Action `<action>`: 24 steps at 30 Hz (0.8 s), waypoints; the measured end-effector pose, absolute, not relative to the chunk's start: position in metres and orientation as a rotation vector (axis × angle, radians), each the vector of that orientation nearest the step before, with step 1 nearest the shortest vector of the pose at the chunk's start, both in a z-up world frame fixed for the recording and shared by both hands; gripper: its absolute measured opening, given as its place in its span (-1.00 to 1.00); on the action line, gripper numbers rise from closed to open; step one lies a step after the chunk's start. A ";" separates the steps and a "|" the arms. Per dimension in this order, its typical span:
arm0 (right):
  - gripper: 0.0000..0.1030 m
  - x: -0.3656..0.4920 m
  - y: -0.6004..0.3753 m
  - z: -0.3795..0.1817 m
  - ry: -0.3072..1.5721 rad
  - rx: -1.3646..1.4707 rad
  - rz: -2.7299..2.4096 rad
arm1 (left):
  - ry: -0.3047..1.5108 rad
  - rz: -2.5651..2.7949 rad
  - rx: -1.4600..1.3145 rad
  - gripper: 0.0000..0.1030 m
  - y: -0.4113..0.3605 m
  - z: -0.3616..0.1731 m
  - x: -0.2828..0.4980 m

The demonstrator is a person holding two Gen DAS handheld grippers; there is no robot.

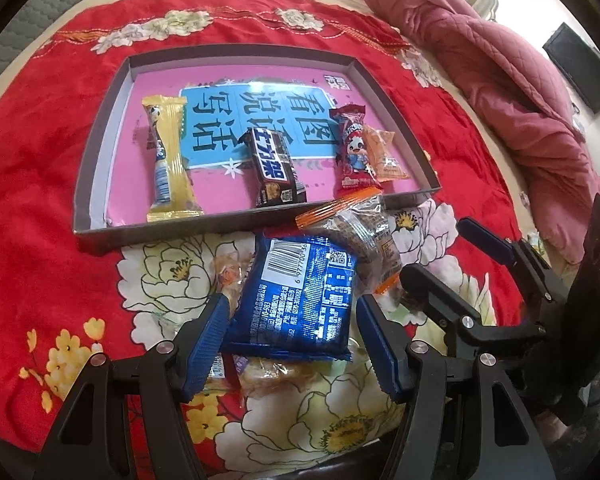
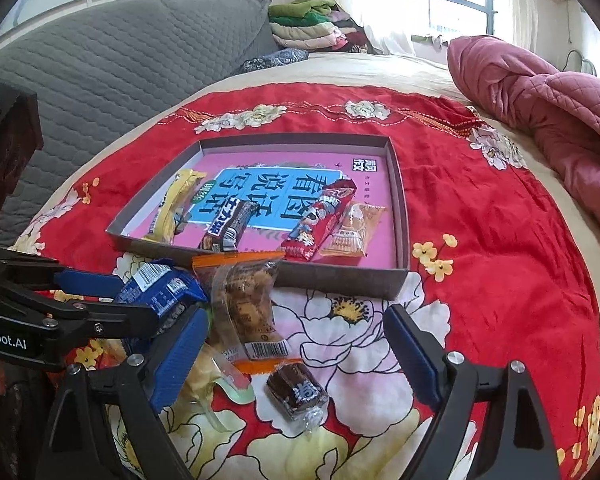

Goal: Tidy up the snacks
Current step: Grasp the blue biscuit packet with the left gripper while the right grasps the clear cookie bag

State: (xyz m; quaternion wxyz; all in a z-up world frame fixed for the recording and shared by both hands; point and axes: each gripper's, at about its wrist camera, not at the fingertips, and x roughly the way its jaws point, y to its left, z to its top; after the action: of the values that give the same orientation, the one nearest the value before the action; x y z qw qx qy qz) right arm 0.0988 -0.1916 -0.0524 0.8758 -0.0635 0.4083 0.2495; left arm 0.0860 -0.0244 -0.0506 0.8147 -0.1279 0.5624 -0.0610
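Note:
A shallow box tray [image 1: 96,168] [image 2: 400,216] with a pink base lies on the red floral cloth. It holds a yellow bar [image 1: 170,160], a dark chocolate bar [image 1: 274,168], a red wrapper [image 1: 354,152] and an orange packet [image 1: 386,156]. In front of it lies a loose pile: a blue packet [image 1: 296,300] [image 2: 160,288], a clear orange-edged packet [image 1: 364,224] [image 2: 246,304] and a small brown candy [image 2: 296,396]. My left gripper [image 1: 292,340] is open, its jaws on either side of the blue packet. My right gripper [image 2: 296,356] is open over the brown candy.
A bunched pink quilt [image 2: 540,112] lies at the right of the bed. A grey quilted headboard [image 2: 120,80] and folded clothes [image 2: 308,24] are at the back. More clear-wrapped snacks [image 1: 284,372] lie under the blue packet.

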 end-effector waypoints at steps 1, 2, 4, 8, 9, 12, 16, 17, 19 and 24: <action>0.73 0.099 -0.193 -0.053 0.855 -0.134 0.516 | 1.201 -0.130 -0.273 0.31 -0.025 -0.051 0.086; 0.73 0.100 -0.193 -0.053 0.857 -0.133 0.514 | 1.201 -0.130 -0.271 0.32 -0.026 -0.051 0.087; 0.73 0.101 -0.195 -0.055 0.862 -0.129 0.507 | 1.206 -0.129 -0.260 0.32 -0.028 -0.053 0.088; 0.73 0.103 -0.197 -0.058 0.874 -0.121 0.509 | 1.218 -0.122 -0.247 0.32 -0.030 -0.057 0.090; 0.73 0.103 -0.197 -0.059 0.876 -0.120 0.510 | 1.221 -0.120 -0.245 0.32 -0.031 -0.058 0.090; 0.73 0.104 -0.197 -0.061 0.877 -0.119 0.517 | 1.226 -0.121 -0.251 0.34 -0.029 -0.060 0.093; 0.73 0.106 -0.198 -0.063 0.886 -0.108 0.528 | 1.238 -0.119 -0.284 0.40 -0.023 -0.064 0.096; 0.73 0.106 -0.198 -0.063 0.885 -0.107 0.530 | 1.239 -0.120 -0.294 0.40 -0.022 -0.065 0.096; 0.73 0.107 -0.198 -0.064 0.889 -0.103 0.536 | 1.243 -0.124 -0.320 0.40 -0.019 -0.068 0.096; 0.73 0.111 -0.196 -0.068 0.902 -0.088 0.549 | 1.248 -0.135 -0.411 0.40 -0.008 -0.075 0.096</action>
State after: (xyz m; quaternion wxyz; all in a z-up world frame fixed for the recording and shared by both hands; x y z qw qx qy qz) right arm 0.1108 -0.1962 -0.0677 0.8628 -0.0420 0.4302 0.2621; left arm 0.0956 -0.0083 -0.0745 0.7898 -0.1911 0.5794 -0.0626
